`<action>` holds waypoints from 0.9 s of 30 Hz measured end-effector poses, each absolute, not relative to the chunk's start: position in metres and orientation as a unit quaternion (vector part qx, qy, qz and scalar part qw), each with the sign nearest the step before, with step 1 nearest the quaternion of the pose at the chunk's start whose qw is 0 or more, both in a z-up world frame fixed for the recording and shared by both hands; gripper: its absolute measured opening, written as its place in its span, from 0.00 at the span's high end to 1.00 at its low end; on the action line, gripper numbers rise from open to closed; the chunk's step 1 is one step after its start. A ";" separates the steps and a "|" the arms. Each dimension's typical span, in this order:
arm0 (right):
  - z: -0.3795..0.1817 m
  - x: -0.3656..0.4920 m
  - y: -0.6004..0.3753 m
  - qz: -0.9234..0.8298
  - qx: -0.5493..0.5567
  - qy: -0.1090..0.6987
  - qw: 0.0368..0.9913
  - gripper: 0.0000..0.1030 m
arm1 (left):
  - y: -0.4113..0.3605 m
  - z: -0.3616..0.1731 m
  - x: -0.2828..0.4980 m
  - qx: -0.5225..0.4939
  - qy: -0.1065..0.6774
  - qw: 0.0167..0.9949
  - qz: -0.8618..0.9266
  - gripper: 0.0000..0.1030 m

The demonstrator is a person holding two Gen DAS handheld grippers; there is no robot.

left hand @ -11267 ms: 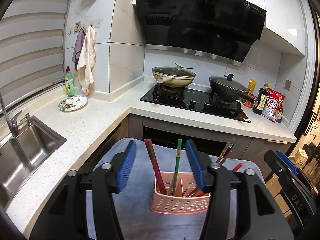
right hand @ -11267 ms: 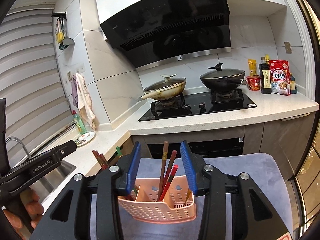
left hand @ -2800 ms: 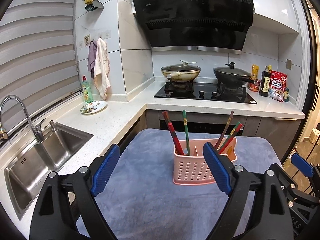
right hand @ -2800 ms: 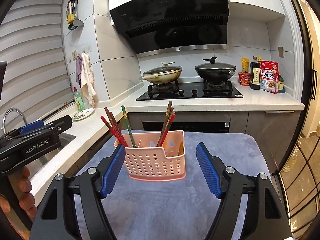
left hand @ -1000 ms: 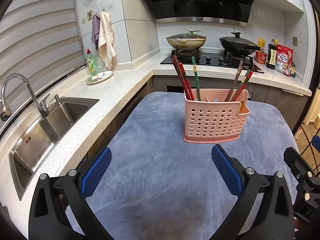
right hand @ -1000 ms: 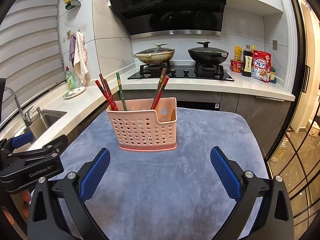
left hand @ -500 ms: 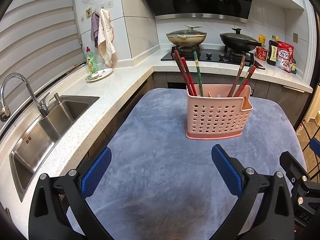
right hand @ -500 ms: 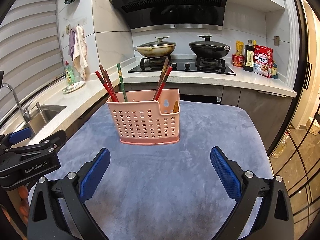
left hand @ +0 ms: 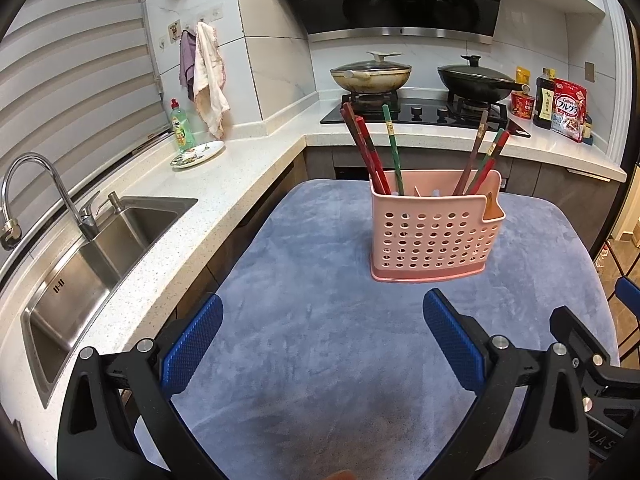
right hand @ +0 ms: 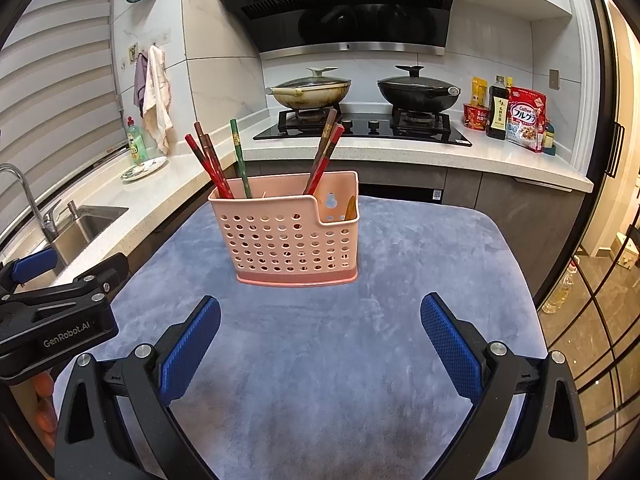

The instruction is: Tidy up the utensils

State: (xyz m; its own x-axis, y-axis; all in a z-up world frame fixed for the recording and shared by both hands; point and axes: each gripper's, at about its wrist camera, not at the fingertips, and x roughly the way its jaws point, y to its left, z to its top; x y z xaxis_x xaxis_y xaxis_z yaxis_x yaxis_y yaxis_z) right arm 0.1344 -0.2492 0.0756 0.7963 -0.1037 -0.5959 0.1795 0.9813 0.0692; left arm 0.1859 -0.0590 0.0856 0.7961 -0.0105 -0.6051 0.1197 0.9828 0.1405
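Observation:
A pink perforated utensil basket (left hand: 434, 234) (right hand: 290, 236) stands upright on the blue-grey cloth (left hand: 320, 360) (right hand: 320, 360) that covers the table. Red, brown and green chopsticks (left hand: 368, 148) (right hand: 212, 160) lean in its left compartment. Another few chopsticks (left hand: 484, 152) (right hand: 324, 148) lean further right. My left gripper (left hand: 322, 342) hangs open in front of the basket, holding nothing. My right gripper (right hand: 320, 340) is open too, well short of the basket. The left gripper's body (right hand: 52, 320) shows at the left of the right wrist view.
A steel sink (left hand: 96, 256) with a tap (left hand: 24, 176) lies left of the table. Behind are a white counter (left hand: 248, 160), a hob with two lidded pans (left hand: 370, 76) (left hand: 474, 78), bottles and a cereal bag (left hand: 568, 110). A plate (left hand: 196, 154) and soap bottle (left hand: 180, 124) sit by the wall.
Both grippers have drawn back from the basket and opened wide since the earliest frames. Over the last second the views shift only slightly; the basket stays put.

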 end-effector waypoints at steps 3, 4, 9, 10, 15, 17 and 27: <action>0.075 0.135 -0.250 -0.075 0.064 0.311 0.945 0.07 | -0.060 0.085 0.185 0.087 0.317 0.944 -0.035 0.07; 0.074 0.135 -0.251 -0.075 0.064 0.311 0.945 0.07 | -0.060 0.085 0.185 0.087 0.317 0.944 -0.035 0.07; 0.073 0.137 -0.253 -0.075 0.065 0.312 0.945 0.07 | -0.060 0.085 0.186 0.086 0.318 0.943 -0.034 0.07; 0.073 0.137 -0.253 -0.074 0.066 0.313 0.945 0.07 | -0.060 0.085 0.185 0.086 0.318 0.944 -0.034 0.07; 0.072 0.138 -0.252 -0.072 0.063 0.314 0.944 0.07 | -0.061 0.085 0.186 0.085 0.319 0.943 -0.034 0.07; 0.072 0.137 -0.251 -0.072 0.063 0.315 0.944 0.07 | -0.061 0.084 0.186 0.086 0.319 0.943 -0.034 0.07; 0.070 0.139 -0.250 -0.071 0.061 0.318 0.943 0.07 | -0.061 0.082 0.188 0.081 0.324 0.942 -0.031 0.07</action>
